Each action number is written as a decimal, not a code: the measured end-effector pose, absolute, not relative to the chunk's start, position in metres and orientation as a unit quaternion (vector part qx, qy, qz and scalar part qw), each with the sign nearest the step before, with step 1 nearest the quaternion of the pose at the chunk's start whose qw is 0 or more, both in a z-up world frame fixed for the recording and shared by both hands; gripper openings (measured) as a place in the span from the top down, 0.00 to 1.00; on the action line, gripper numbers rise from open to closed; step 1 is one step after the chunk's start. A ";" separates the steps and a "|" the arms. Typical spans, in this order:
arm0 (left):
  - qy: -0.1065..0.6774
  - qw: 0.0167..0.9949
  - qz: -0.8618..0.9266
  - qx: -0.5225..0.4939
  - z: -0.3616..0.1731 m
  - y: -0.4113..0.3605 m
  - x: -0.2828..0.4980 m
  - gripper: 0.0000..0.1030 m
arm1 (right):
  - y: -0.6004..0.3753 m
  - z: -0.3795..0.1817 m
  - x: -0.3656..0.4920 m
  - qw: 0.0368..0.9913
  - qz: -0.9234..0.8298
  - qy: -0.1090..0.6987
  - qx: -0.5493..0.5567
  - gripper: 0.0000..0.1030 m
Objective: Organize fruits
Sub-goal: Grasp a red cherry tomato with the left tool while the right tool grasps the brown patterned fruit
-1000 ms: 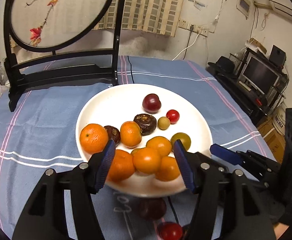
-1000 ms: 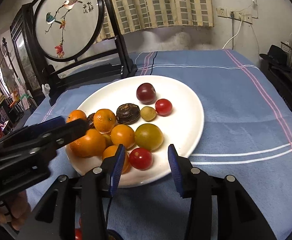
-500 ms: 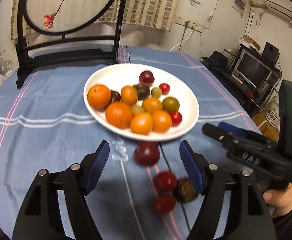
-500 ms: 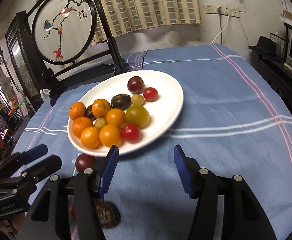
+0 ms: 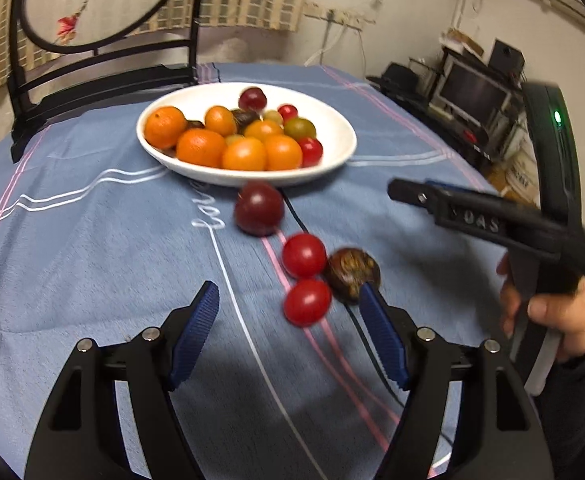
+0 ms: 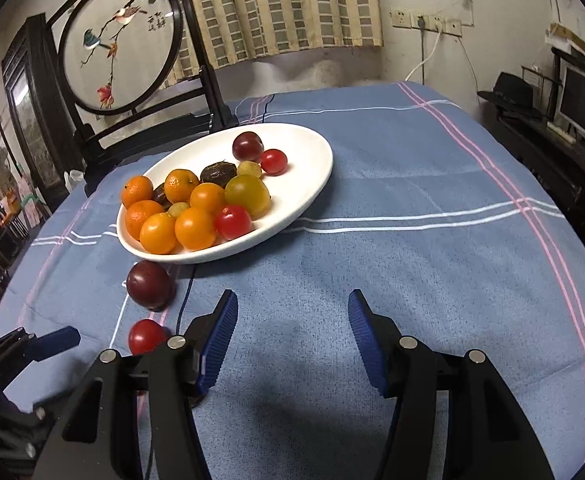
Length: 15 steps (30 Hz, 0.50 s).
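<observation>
Both your grippers are spread and empty: left gripper hangs over the loose fruit, so the cherry tomato sits just ahead of its fingers. Right gripper hovers above bare blue tablecloth. The white plate already holds most fruit; plum lies just outside its rim.

A blue cloth with white and pink stripes covers the counter. At the upper left of the right wrist view stands a round embroidered screen in a black frame, before a checked curtain. The pale wall carries sockets. At far right, a monitor sits among dark shelves
</observation>
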<state>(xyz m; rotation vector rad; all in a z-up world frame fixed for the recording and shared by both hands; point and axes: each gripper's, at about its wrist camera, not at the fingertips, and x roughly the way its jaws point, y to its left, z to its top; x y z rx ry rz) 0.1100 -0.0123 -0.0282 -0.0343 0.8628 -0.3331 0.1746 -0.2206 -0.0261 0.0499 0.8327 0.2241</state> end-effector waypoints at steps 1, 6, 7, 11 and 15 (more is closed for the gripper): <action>0.419 0.894 -0.160 -0.011 -0.030 -0.014 0.109 0.32 | -0.220 -0.027 0.175 0.907 0.109 0.405 0.022 0.43; 0.439 0.884 -0.163 0.016 -0.040 -0.024 0.108 0.40 | -0.219 -0.023 0.174 0.907 0.115 0.404 0.020 0.43; 0.443 0.881 -0.164 0.016 -0.043 -0.024 0.109 0.44 | -0.219 -0.022 0.172 0.908 0.117 0.403 0.021 0.43; 0.451 0.877 -0.162 0.016 -0.051 -0.025 0.117 0.50 | -0.214 -0.018 0.168 0.909 0.129 0.396 0.016 0.43; 0.440 0.883 -0.160 0.027 -0.053 -0.029 0.124 0.65 | -0.209 -0.019 0.165 0.907 0.135 0.398 0.006 0.43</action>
